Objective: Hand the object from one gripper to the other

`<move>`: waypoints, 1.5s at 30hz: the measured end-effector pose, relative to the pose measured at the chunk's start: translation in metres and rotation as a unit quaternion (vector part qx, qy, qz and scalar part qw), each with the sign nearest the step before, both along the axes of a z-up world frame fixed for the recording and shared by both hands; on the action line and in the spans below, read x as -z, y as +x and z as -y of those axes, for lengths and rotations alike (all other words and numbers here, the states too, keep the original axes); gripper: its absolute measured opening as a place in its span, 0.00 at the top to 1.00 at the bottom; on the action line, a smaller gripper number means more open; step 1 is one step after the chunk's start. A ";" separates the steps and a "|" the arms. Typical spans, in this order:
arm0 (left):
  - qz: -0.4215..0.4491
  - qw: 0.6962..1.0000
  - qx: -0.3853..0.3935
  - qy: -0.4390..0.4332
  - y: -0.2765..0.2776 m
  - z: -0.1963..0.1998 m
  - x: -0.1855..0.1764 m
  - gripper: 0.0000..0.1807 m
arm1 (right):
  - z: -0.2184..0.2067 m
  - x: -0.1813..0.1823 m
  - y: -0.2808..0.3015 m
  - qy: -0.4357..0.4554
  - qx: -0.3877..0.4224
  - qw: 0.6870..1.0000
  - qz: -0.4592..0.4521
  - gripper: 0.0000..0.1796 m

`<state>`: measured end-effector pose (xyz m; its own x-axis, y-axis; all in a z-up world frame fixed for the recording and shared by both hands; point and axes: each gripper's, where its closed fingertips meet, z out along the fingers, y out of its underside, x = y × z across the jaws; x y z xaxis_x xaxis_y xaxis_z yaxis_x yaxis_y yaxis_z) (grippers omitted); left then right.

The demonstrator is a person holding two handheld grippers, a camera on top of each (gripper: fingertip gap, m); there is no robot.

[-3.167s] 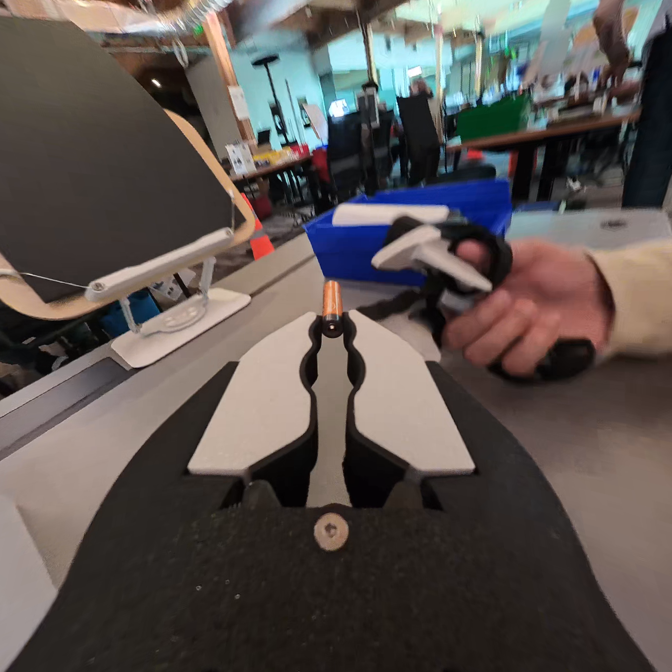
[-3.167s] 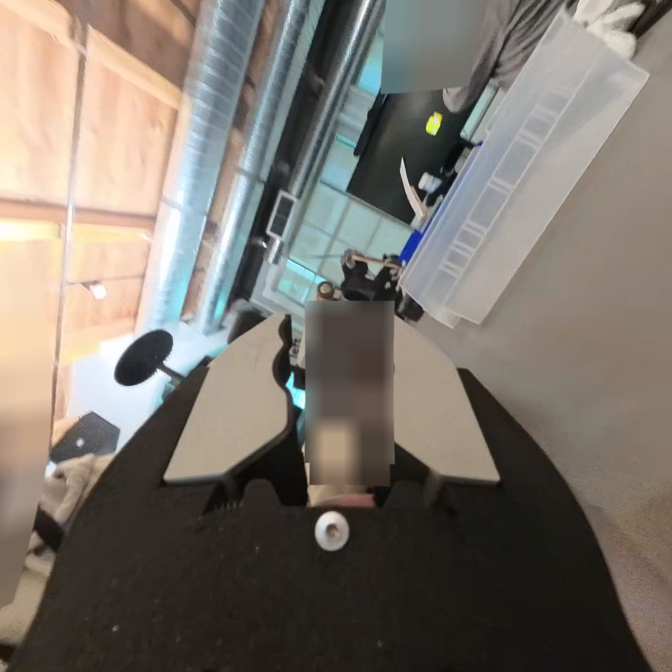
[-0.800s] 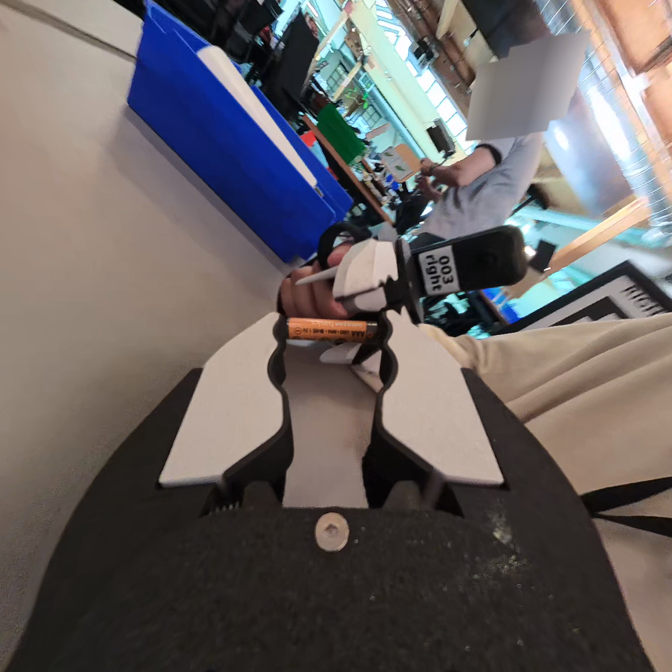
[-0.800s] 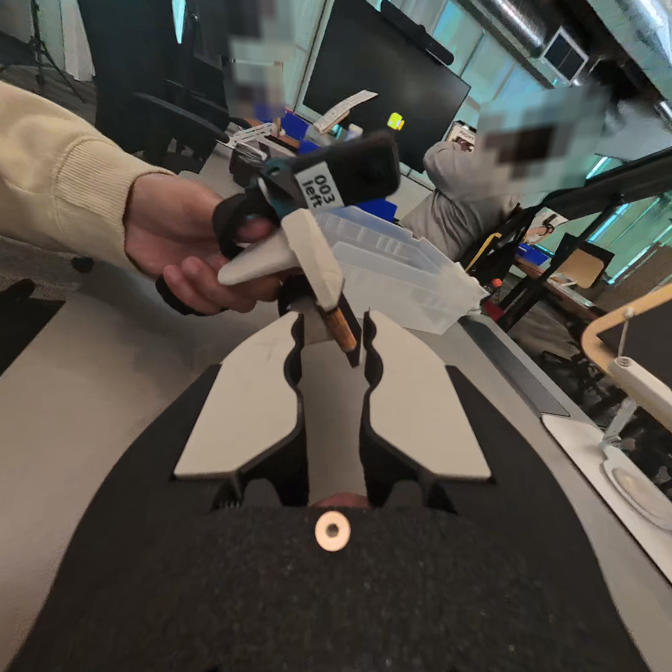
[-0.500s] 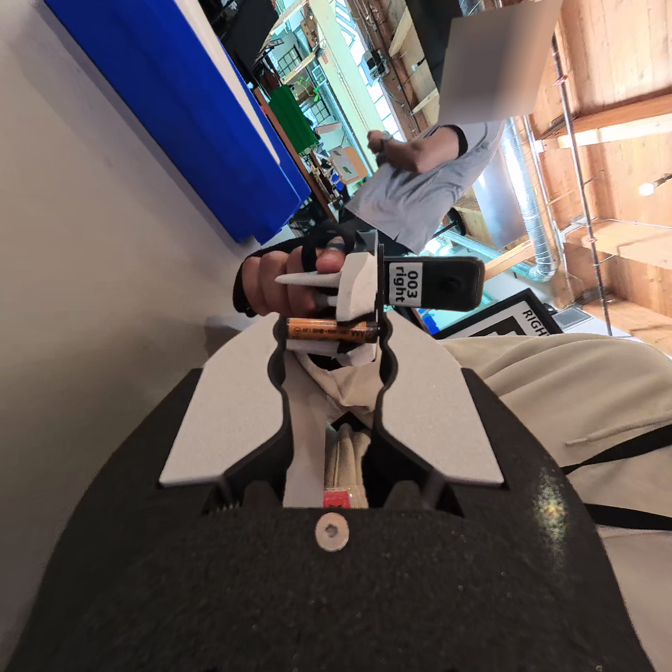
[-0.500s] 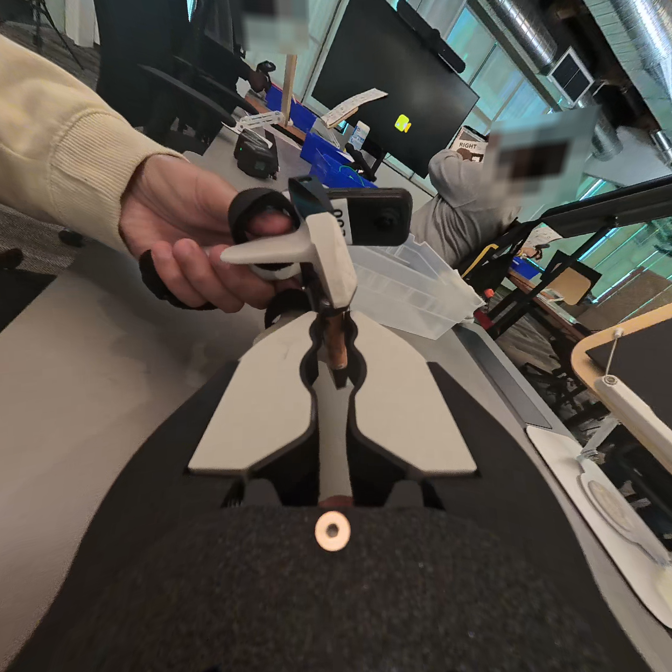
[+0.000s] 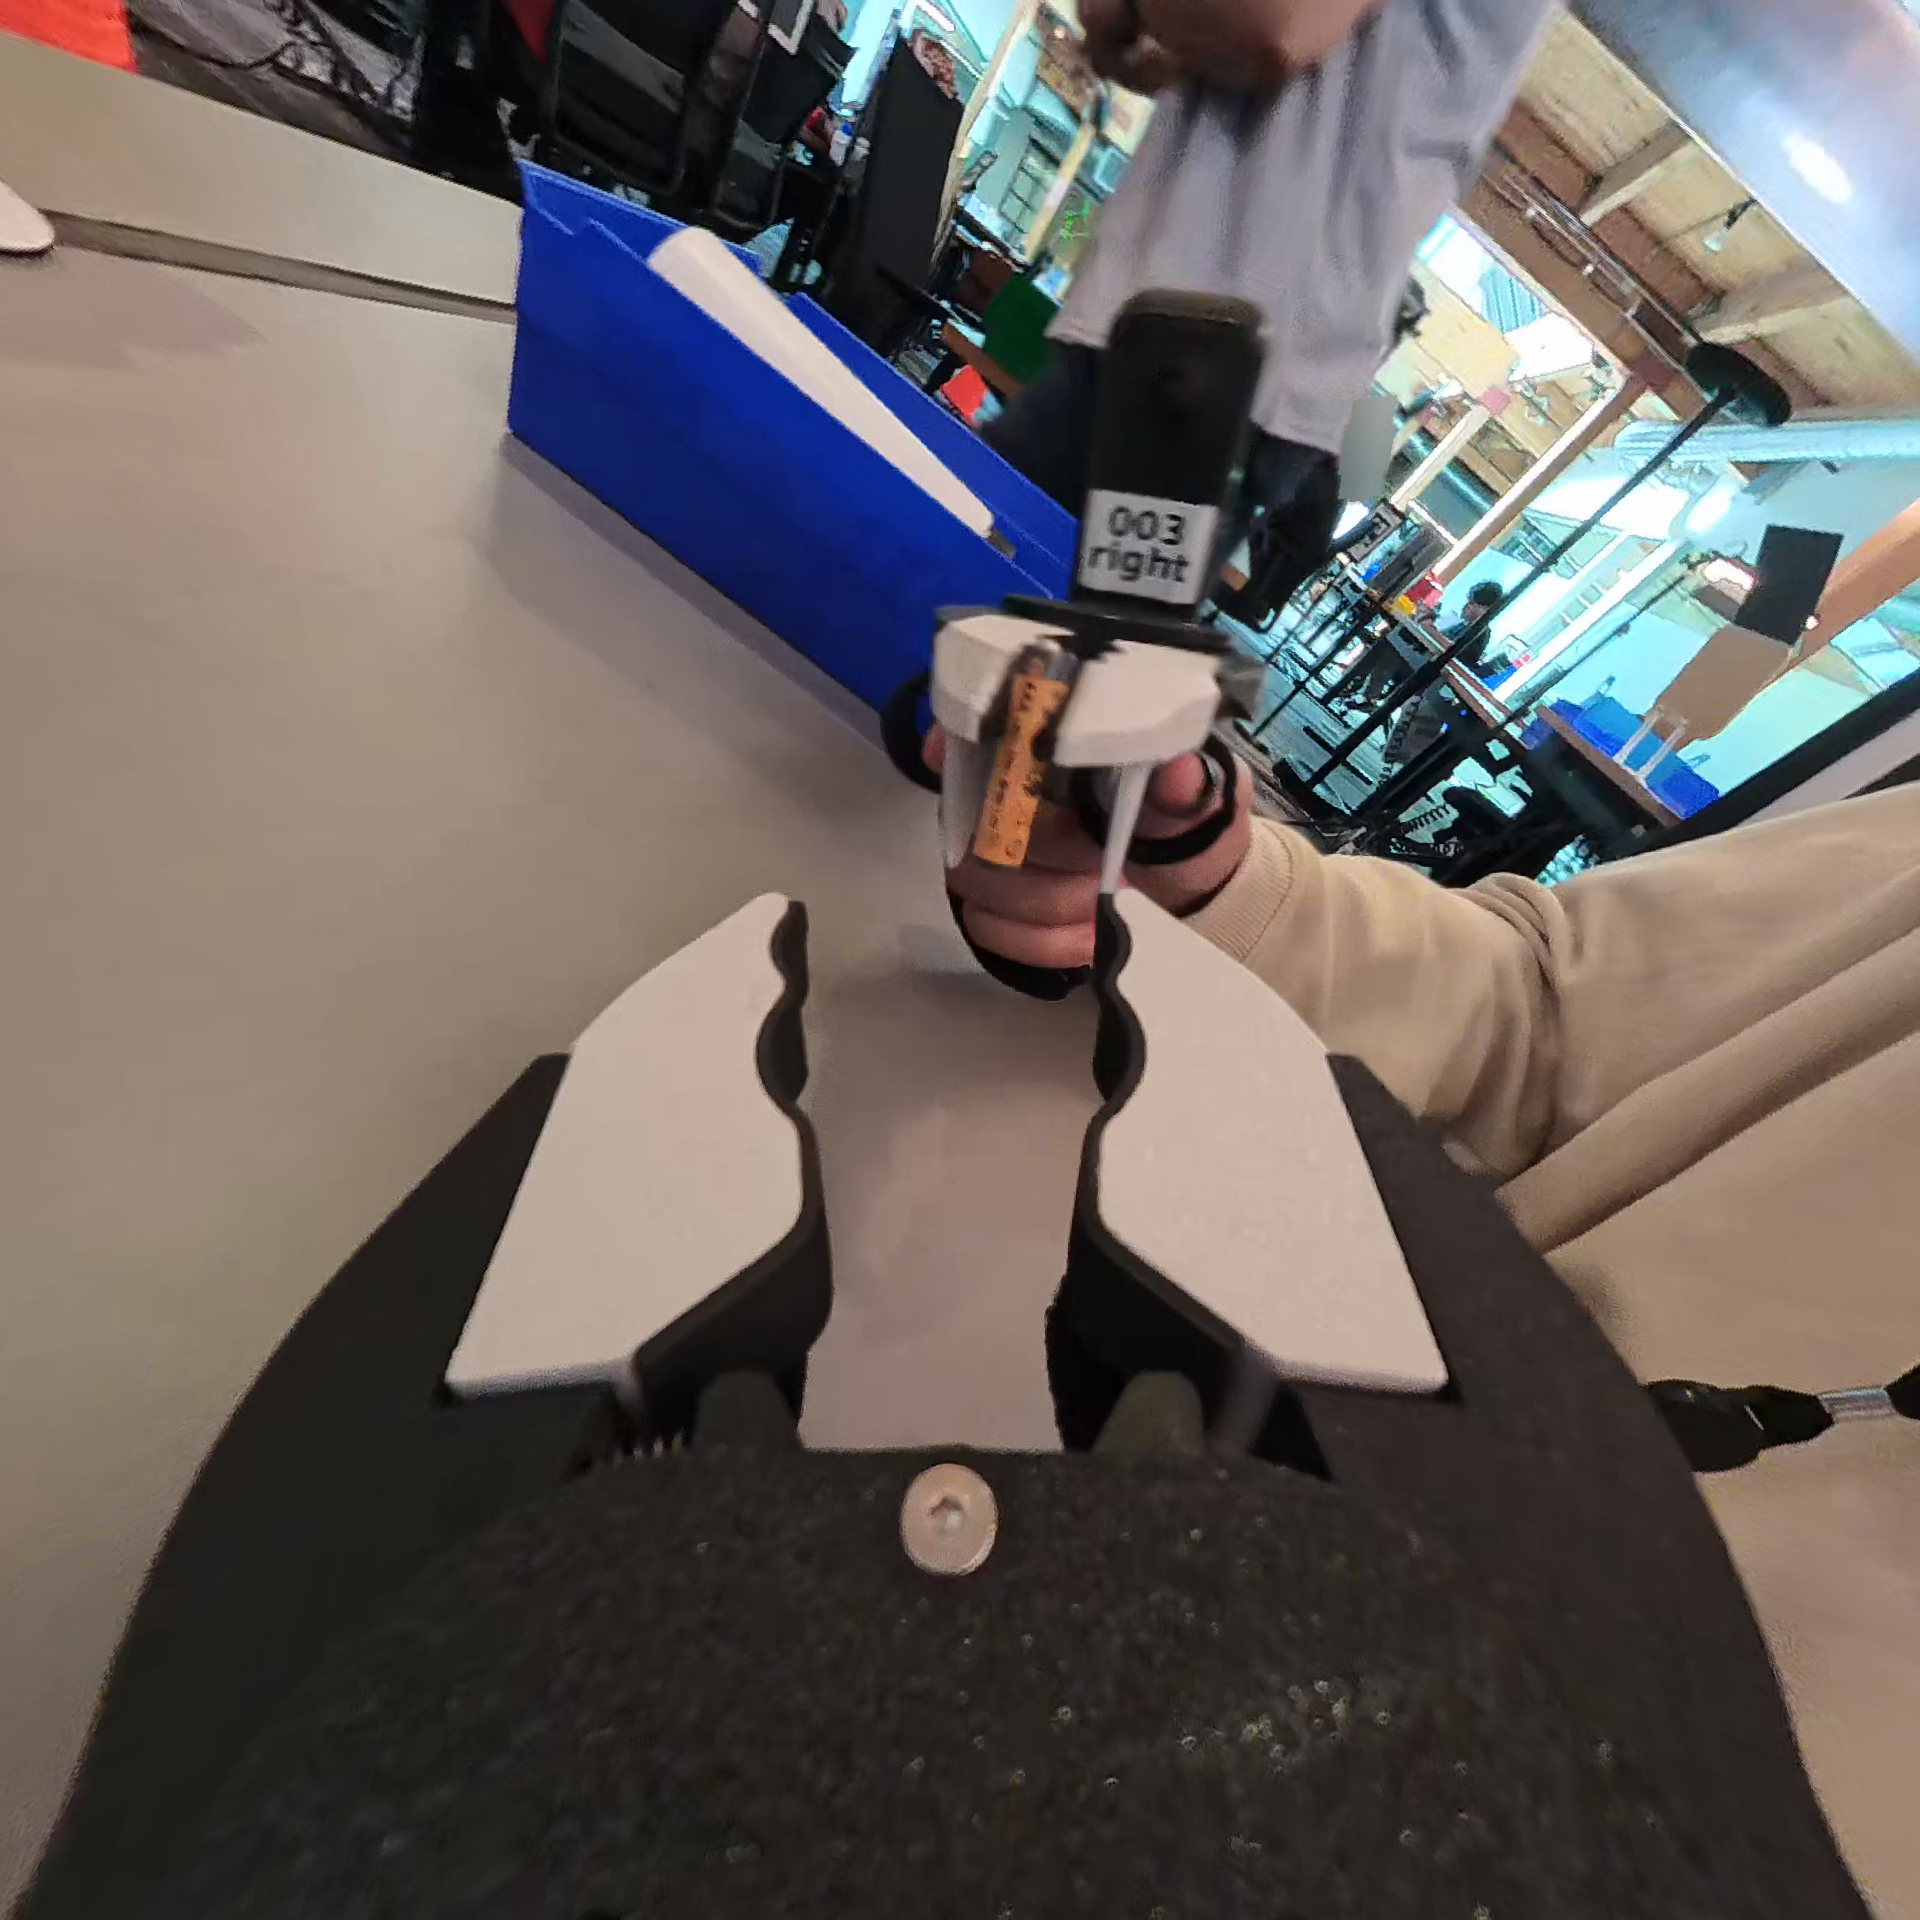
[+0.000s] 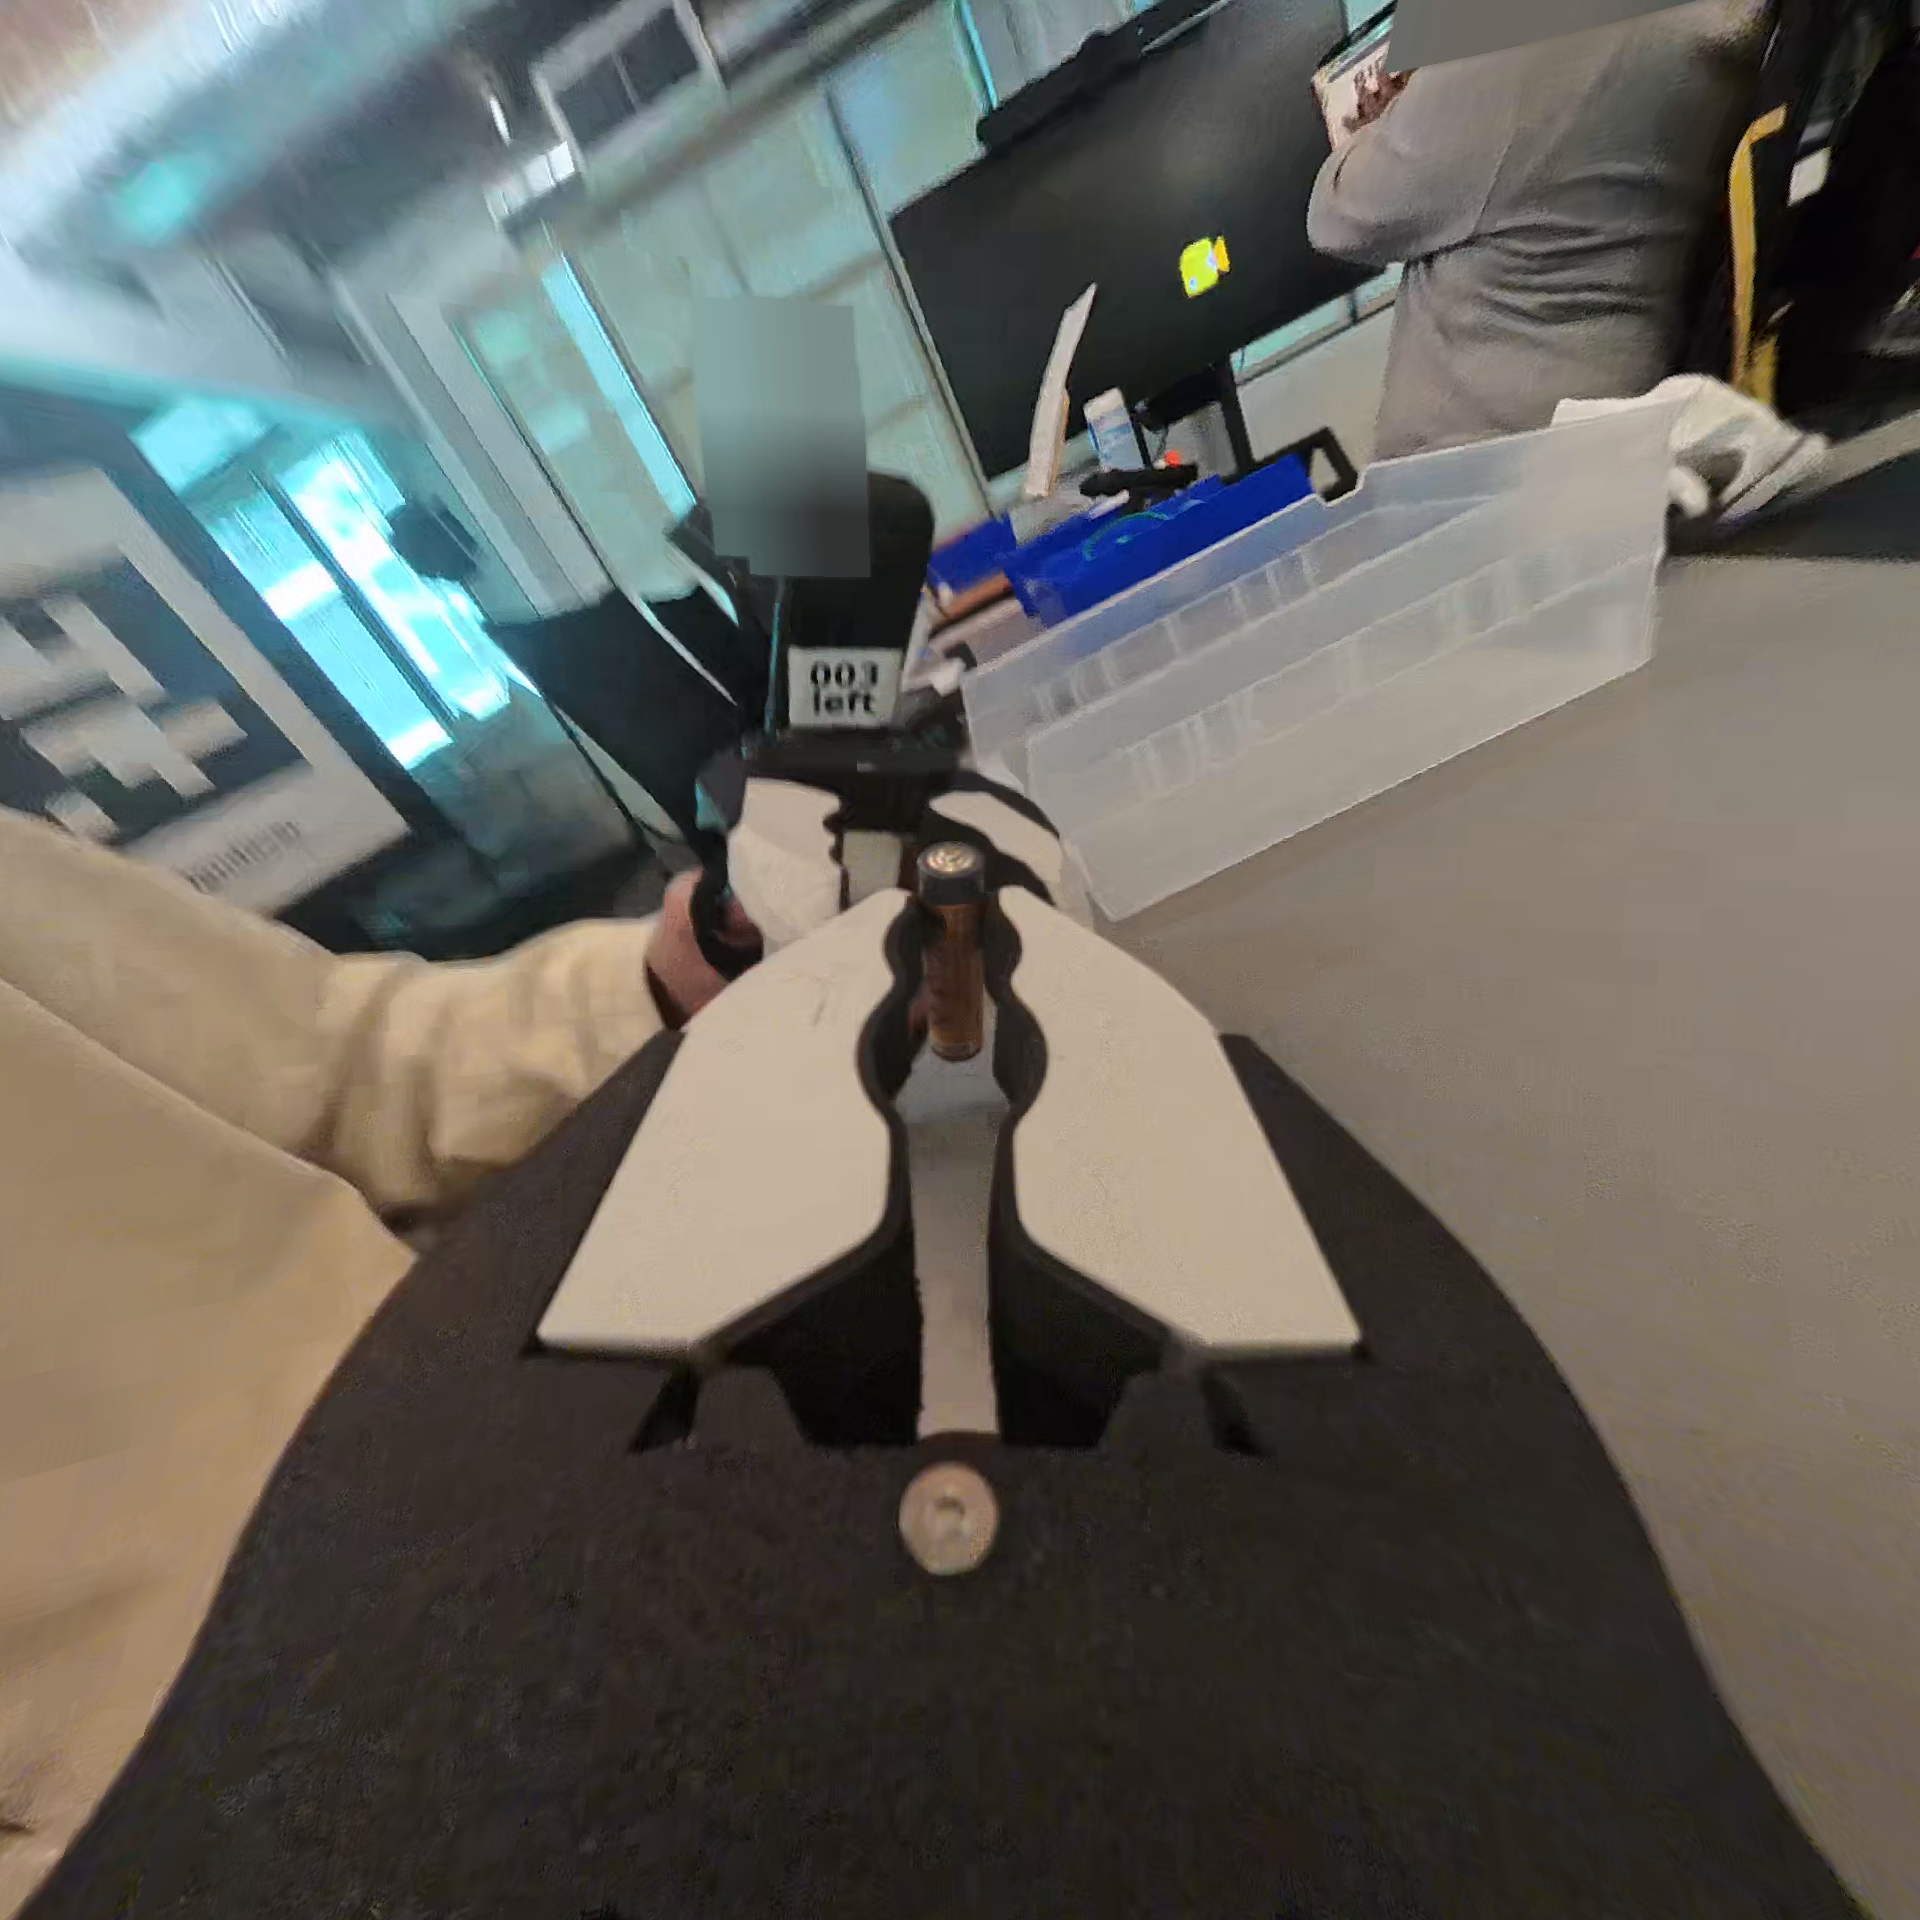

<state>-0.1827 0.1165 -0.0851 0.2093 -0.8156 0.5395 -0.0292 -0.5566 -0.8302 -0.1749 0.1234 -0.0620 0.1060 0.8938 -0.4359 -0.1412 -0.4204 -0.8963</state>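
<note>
A small orange and black battery (image 8: 954,951) stands upright between the fingertips of my right gripper (image 8: 953,920), which is shut on it. In the left wrist view the same battery (image 7: 1010,769) shows held in the right gripper (image 7: 1049,707), a short way ahead of my left gripper (image 7: 951,914). My left gripper is open and empty, its jaws wide apart above the grey table (image 7: 312,727). In the right wrist view the left gripper (image 8: 883,831) faces me just behind the battery.
A blue bin (image 7: 748,436) with a white sheet in it stands on the table behind the grippers. A clear plastic organiser tray (image 8: 1351,623) lies at the right of the right wrist view. A person in a grey top (image 8: 1538,208) stands behind it. My cream sleeves cross both views. The tips of both grippers are at nearly the same place.
The battery passed from my left gripper to my right one. My left gripper opened and drew back; my right gripper closed on the battery and now holds it alone.
</note>
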 end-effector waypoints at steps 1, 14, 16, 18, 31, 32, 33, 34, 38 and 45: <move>0.001 1.000 0.007 0.006 0.002 0.003 -0.001 0.73 | -0.001 -0.002 0.001 -0.024 -0.005 1.000 -0.019 0.94; -0.034 0.997 0.016 0.074 0.018 0.015 0.002 0.84 | 0.014 0.003 -0.016 -0.083 -0.062 0.994 -0.032 0.94; -0.042 0.996 0.026 0.073 0.018 0.018 0.004 0.94 | 0.017 0.007 -0.020 -0.065 -0.061 0.996 -0.011 0.94; -0.061 0.996 0.026 0.065 0.016 0.017 0.010 0.94 | 0.016 0.012 -0.021 -0.041 -0.050 0.998 0.016 0.94; 0.026 0.990 0.054 -0.129 0.006 0.013 0.013 0.94 | 0.009 0.049 -0.014 0.366 0.070 0.893 0.254 0.63; 0.034 0.986 0.064 -0.149 0.008 0.015 0.013 0.95 | 0.012 0.045 -0.017 0.389 0.081 0.883 0.252 0.63; 0.046 0.983 0.071 -0.164 0.010 0.017 0.012 0.95 | 0.015 0.041 -0.020 0.409 0.092 0.875 0.243 0.63; 0.060 0.979 0.079 -0.177 0.011 0.019 0.010 0.95 | 0.017 0.036 -0.021 0.428 0.101 0.868 0.233 0.64; 0.081 0.969 0.109 -0.207 0.012 0.027 0.007 0.95 | 0.018 0.029 -0.018 0.437 0.116 0.865 0.220 0.67; 0.070 0.959 0.149 -0.231 0.015 0.038 0.013 0.95 | 0.023 0.036 -0.018 0.440 0.087 0.865 0.226 0.74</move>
<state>-0.1675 0.0783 -0.0984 -0.0960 -0.4952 0.8635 -0.1503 -0.8503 -0.5044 -0.1924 0.1001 -0.0982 0.2535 0.8118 0.5261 0.3139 0.4454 -0.8385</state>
